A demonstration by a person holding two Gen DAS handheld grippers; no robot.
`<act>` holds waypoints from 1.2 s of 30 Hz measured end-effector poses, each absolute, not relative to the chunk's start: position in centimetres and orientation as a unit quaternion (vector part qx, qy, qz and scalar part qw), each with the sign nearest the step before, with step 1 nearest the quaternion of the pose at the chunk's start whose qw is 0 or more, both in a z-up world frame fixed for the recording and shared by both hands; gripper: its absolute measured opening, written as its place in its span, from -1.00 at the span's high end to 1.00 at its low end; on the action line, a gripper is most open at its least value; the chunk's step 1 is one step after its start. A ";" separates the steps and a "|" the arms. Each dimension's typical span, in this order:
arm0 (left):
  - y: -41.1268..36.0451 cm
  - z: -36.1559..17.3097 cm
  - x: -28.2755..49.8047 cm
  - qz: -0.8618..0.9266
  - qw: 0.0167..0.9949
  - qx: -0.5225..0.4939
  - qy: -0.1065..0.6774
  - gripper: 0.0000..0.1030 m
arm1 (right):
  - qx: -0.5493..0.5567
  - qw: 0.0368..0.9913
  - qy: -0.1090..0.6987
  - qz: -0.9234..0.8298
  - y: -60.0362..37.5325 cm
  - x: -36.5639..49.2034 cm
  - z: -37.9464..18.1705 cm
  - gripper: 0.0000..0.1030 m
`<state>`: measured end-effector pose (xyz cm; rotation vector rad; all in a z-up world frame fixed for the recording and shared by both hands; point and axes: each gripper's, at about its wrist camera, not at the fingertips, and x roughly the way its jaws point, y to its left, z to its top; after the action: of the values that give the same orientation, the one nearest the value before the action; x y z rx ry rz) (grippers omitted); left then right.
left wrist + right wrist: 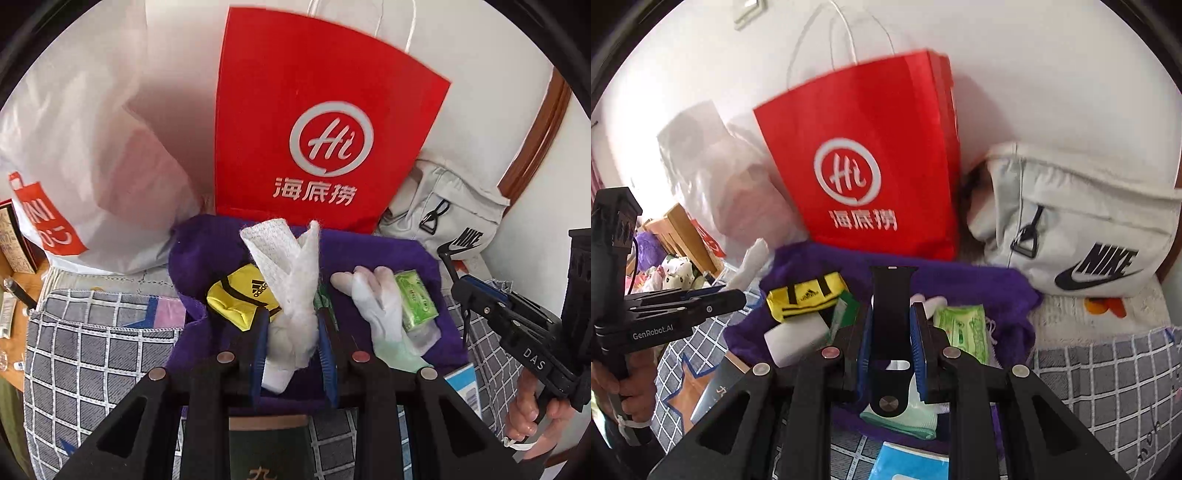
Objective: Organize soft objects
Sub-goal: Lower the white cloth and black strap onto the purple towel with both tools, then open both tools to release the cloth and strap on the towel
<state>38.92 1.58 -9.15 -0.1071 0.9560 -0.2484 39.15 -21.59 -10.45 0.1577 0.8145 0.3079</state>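
Only rightward: black watch strap (891,314).

Left wrist view: looks forward and steeply down along the left gripper (293,325), close over a purple towel (369,254) on a checked bedcover (103,354); the red paper bag (314,122) stands centre against the wall, and the right gripper (467,295) enters at the right edge. Right wrist view: looks forward and down along the right gripper (891,328), equally close, from further right; the left gripper (738,295) enters at the left edge. Shared: purple towel (979,288), red paper bag (871,147), white Nike bag (1078,229), yellow Adidas pouch (809,295).
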 end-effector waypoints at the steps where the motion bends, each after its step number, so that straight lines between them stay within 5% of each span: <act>1: 1.4 -9.4 39.2 -0.119 0.878 -0.048 0.462 0.52 | 0.078 0.901 0.399 0.151 -21.7 39.4 -10.9 0.60; 28: 1.0 -14.4 41.7 -0.138 0.836 -0.065 0.528 0.51 | 0.062 0.860 0.485 0.144 -21.6 42.1 -16.4 0.57; 33: 0.8 -14.9 41.8 -0.135 0.826 -0.065 0.544 0.40 | 0.058 0.867 0.477 0.133 -22.2 41.7 -15.6 0.05; 36: 0.6 -14.8 41.6 -0.133 0.826 -0.061 0.545 0.04 | 0.055 0.869 0.476 0.119 -22.6 41.4 -15.2 -0.09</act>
<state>41.64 0.65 -14.77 -0.1294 1.1577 -0.2816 41.42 -22.56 -15.20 0.1150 0.9962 0.2490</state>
